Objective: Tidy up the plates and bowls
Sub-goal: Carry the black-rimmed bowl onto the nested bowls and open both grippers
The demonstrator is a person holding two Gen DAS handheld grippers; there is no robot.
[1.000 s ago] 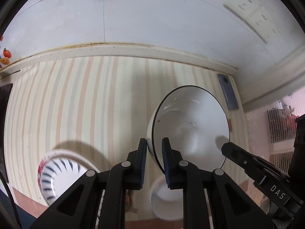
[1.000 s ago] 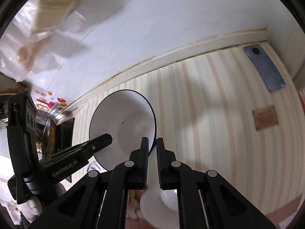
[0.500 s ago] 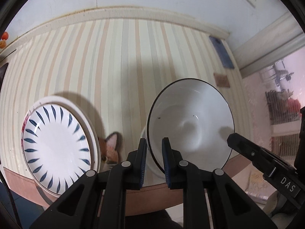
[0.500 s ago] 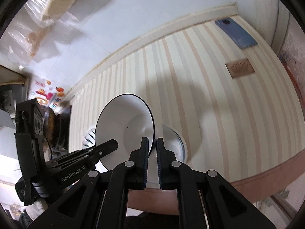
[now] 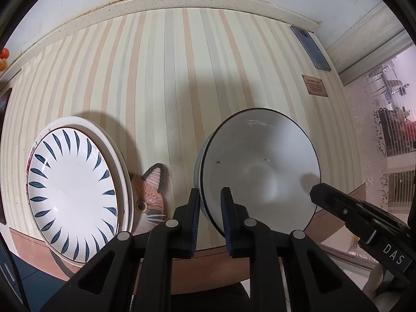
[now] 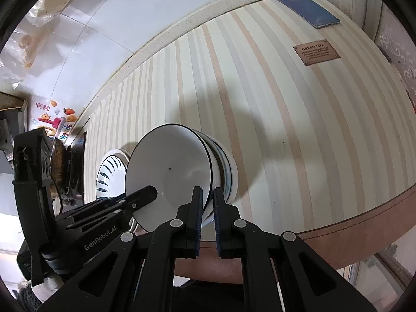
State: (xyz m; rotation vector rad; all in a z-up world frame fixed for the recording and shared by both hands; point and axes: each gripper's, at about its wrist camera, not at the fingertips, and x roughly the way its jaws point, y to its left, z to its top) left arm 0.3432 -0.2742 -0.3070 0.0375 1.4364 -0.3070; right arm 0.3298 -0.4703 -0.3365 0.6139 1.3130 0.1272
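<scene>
A white bowl with a thin black rim is held tilted between both grippers. My left gripper is shut on its near left rim. My right gripper is shut on the opposite rim and shows in the left wrist view as a black finger. The white bowl sits in or just above a second bowl with blue stripes on the table; whether they touch I cannot tell. A stack of plates, the top one with blue leaf marks, lies to the left.
A knitted cat-face coaster lies between the plates and the bowls. A blue phone and a small brown plaque lie at the far right of the striped table. The table's brown front edge is close by.
Both grippers have come down and back toward the table's front edge with the white bowl. The bowl now sits over the striped bowl, and the plate stack and cat coaster have come into view.
</scene>
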